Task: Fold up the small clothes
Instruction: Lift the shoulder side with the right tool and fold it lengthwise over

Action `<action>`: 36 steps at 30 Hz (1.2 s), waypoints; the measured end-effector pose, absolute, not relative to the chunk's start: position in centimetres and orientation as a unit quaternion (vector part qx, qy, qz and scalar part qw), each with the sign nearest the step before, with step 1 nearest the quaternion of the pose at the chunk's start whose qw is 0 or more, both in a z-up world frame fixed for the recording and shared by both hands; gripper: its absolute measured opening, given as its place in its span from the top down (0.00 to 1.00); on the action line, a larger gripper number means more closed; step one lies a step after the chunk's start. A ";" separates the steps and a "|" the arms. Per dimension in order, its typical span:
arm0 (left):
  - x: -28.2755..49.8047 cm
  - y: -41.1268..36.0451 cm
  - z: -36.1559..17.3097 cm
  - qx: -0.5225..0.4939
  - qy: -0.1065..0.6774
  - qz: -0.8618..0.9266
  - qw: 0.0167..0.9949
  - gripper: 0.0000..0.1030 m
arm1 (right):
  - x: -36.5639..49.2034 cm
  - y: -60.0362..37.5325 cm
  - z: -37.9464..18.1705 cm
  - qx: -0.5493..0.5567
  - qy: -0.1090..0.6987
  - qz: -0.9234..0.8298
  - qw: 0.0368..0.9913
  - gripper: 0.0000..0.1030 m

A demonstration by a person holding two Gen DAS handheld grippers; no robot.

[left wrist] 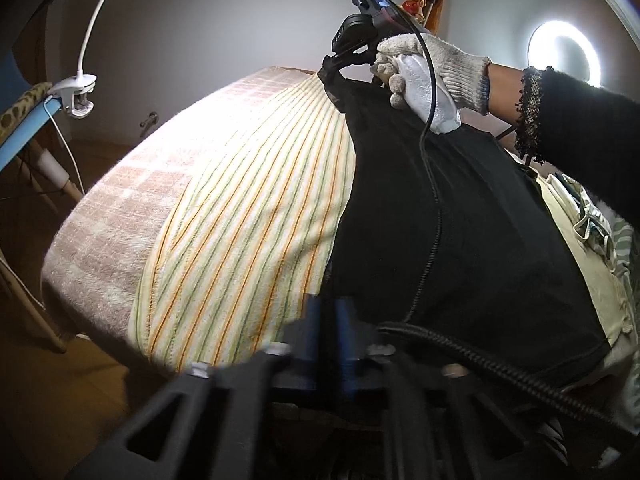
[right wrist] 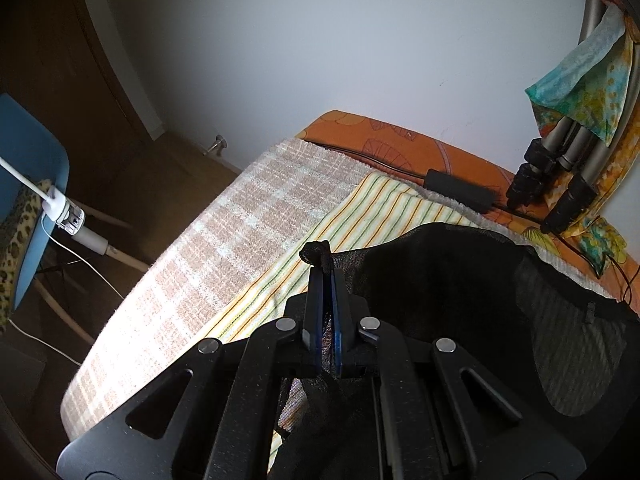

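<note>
Left wrist view: the left claw [left wrist: 328, 312] is showing only as a dark blur at the bottom edge; its fingertips are lying against the black garment [left wrist: 440, 220], so the grip itself cannot be read there. The garment is covering much of the striped towel [left wrist: 240, 208] and the pale clothes [left wrist: 592, 240] at right, which the frame edge is cutting off. The sleeve [left wrist: 580, 128] is running out of frame at right.

Right wrist view: the garment is trailing below the right claw [right wrist: 327, 276] and past the bottom edge. The tripod legs [right wrist: 560, 184] are being cut off at top right. The blue chair [right wrist: 32, 184] is being cropped at left.
</note>
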State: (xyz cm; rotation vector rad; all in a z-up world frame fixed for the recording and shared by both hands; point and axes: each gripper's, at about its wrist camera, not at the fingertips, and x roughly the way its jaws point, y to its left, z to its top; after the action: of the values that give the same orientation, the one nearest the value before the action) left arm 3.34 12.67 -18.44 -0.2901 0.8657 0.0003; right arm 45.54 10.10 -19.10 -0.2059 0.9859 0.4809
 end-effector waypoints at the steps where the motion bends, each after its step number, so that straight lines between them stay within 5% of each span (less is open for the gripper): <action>1: 3.4 12.7 -18.3 -0.143 0.416 -0.003 0.898 1.00 | 45.5 9.9 -18.8 -0.095 0.466 0.229 0.849 0.96; 16: 3.3 7.2 -13.9 -0.110 0.383 -0.114 0.910 1.00 | 45.1 -2.0 -13.7 -0.007 0.424 0.204 0.882 0.96; 33: 4.8 -0.6 -16.2 -0.046 0.439 -0.177 0.880 1.00 | 44.3 -12.8 -16.7 -0.003 0.447 0.073 0.892 0.96; 36: 5.0 -1.2 -16.4 -0.042 0.450 -0.185 0.873 0.83 | 44.5 -12.7 -17.1 -0.006 0.469 0.083 0.879 0.95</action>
State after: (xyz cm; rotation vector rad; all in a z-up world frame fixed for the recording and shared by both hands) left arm 4.96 -1.24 -16.43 -0.0872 0.9413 -0.3856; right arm 44.51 -12.72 -17.14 -0.0120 0.9781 0.1734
